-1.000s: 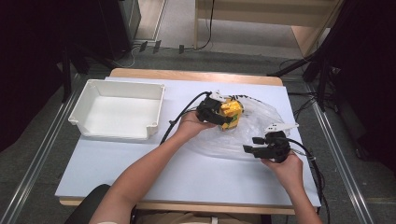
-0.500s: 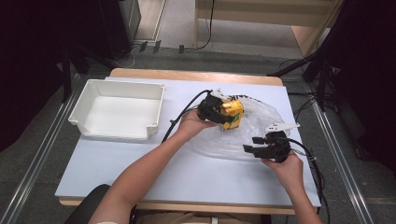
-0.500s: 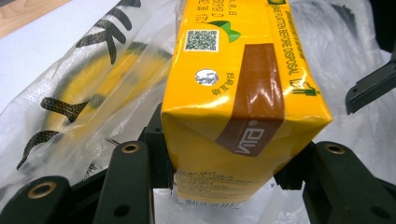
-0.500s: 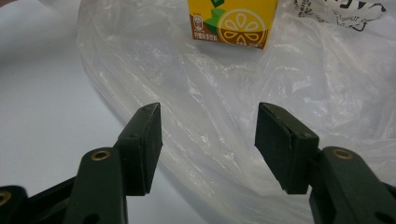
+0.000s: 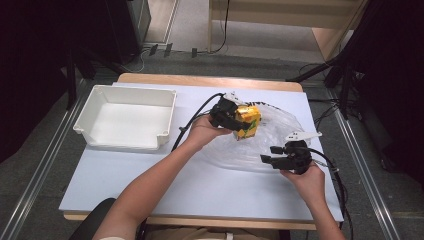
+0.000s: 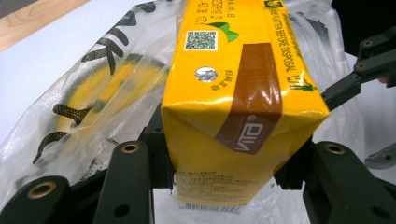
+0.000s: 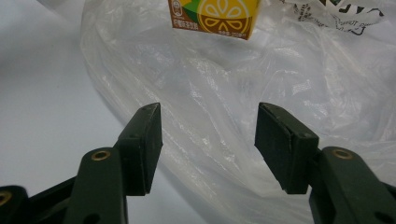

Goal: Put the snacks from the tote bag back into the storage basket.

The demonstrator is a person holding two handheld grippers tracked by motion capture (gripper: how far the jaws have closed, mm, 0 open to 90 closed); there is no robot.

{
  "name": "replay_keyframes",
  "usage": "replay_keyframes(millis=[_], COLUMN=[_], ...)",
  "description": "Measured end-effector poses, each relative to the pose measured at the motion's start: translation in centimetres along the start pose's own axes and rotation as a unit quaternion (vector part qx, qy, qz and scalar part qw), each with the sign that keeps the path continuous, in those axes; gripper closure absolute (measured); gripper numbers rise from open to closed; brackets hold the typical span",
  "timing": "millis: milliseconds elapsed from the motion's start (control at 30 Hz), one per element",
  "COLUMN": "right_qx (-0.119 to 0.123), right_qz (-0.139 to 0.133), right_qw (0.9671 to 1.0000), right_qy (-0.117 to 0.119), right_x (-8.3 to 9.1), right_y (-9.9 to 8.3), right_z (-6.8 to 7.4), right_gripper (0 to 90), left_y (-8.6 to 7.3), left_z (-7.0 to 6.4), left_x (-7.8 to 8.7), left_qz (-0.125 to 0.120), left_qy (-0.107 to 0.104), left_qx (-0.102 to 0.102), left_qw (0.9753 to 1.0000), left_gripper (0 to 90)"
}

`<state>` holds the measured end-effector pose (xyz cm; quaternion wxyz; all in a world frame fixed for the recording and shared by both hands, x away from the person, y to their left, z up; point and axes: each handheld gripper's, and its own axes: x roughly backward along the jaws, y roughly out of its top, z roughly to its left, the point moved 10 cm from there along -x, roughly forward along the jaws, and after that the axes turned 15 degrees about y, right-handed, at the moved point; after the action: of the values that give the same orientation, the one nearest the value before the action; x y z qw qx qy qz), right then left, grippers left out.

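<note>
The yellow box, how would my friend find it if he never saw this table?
Start at the pale blue table and look right of the white tray, where a crinkly clear plastic bag lies. Over the bag, the left gripper is shut on the yellow box. It is the one bright yellow thing there, a small drink carton with a brown stripe.

Yellow carton [image 6: 233,107] in L gripper [image 6: 229,163]

On the yellow-and-brown cardboard drink carton [image 6: 233,93] you can read "BEFORE DISPOSAL" and a QR code; the clear plastic bag [image 6: 93,93] shows large black letters, illegible.
</note>
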<state>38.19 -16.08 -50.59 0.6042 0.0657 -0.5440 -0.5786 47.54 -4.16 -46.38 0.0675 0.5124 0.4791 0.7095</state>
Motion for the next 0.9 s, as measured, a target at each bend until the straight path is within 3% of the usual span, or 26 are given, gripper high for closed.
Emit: replay_keyframes(millis=[167, 333, 567, 900], right_qx=[0.000, -0.001, 0.006, 0.006], right_qz=[-0.006, -0.011, -0.011, -0.016], right_qw=[1.0000, 0.9999, 0.9999, 0.9998], right_qy=[0.003, 0.011, 0.006, 0.011], right_x=[0.1, -0.1, -0.1, -0.2], right_y=[0.2, 0.4, 0.4, 0.6], right_z=[0.0, 0.3, 0.1, 0.2], right_gripper=[42.6, 42.9, 42.6, 42.4], left_y=[0.0, 0.0, 0.2, 0.3], left_z=[0.1, 0.4, 0.4, 0.5], left_x=[0.6, 1.1, 2.1, 3.9], left_qz=[0.001, 0.012, 0.010, 0.011], left_qy=[-0.004, 0.006, 0.000, -0.005], left_qx=[0.003, 0.004, 0.012, 0.003], left_qw=[1.0000, 0.9999, 0.9999, 0.9999], left_gripper=[52.1, 52.1, 52.1, 52.0])
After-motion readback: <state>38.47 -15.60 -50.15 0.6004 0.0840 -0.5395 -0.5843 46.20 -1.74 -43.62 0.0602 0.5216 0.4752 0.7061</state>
